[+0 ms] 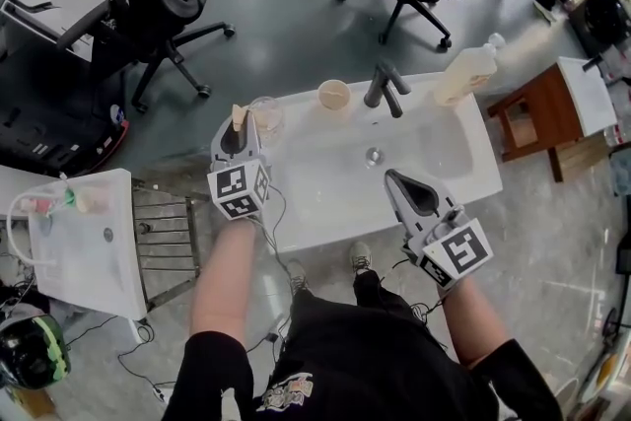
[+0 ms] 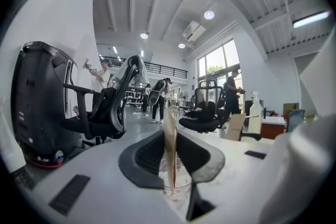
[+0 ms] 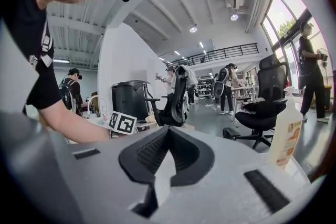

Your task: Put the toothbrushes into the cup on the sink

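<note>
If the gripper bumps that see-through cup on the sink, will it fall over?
Probably, yes. The clear cup looks thin-walled, so it is likely light and easy to tip. It stands near a corner of the sink, so a push might knock it off. It looks like glass or hard plastic, so it might crack.

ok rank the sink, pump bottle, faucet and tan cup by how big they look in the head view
1. sink, largest by far
2. pump bottle
3. faucet and tan cup: too alike to rank
</note>
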A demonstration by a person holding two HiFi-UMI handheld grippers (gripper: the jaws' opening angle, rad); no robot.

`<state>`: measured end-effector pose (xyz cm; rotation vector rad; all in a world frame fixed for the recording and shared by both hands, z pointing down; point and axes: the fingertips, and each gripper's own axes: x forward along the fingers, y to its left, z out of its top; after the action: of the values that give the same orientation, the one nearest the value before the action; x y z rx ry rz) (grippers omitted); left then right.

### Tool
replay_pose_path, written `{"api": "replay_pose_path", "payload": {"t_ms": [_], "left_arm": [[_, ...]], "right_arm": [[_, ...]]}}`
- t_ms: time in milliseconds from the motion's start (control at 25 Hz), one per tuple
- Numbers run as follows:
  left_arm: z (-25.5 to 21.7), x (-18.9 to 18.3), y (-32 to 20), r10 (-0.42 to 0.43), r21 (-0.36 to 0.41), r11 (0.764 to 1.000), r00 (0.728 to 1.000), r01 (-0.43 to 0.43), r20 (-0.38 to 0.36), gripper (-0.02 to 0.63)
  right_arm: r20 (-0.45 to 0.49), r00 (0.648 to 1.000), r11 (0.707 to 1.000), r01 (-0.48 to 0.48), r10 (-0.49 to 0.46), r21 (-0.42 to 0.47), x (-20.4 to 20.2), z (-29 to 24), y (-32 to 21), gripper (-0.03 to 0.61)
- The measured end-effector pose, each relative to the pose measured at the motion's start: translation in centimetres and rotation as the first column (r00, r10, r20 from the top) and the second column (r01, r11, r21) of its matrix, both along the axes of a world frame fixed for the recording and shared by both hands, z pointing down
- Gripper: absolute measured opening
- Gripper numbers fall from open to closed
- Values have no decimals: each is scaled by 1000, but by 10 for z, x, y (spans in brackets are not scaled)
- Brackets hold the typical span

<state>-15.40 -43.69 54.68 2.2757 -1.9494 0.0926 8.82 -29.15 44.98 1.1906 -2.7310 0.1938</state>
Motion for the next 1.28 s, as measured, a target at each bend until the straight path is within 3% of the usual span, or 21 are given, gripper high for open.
{"api": "replay_pose_path", "payload": {"t_ms": [280, 560, 840, 1160, 1280], "left_arm": [[11, 3, 0, 10, -49, 999, 999, -8, 40, 99], [2, -3, 10, 7, -33, 999, 999, -5, 51, 164], [-33, -18, 36, -3, 30, 1000, 998, 1, 61, 175], [-110, -33, 101, 6, 173, 985, 998, -17, 63, 173], [-136, -38, 132, 17, 198, 980, 998, -30, 67, 121]], "right_arm": [[6, 1000, 1000, 7, -7, 5, -2, -3, -4, 6], [22, 1000, 1000, 18, -18, 8, -9, -5, 0, 6], [43, 999, 999, 27, -28, 31, -22, -15, 6, 6], [55, 997, 997, 45, -49, 67, -45, -30, 16, 6], [64, 996, 995, 54, -59, 82, -57, -37, 20, 6]]}}
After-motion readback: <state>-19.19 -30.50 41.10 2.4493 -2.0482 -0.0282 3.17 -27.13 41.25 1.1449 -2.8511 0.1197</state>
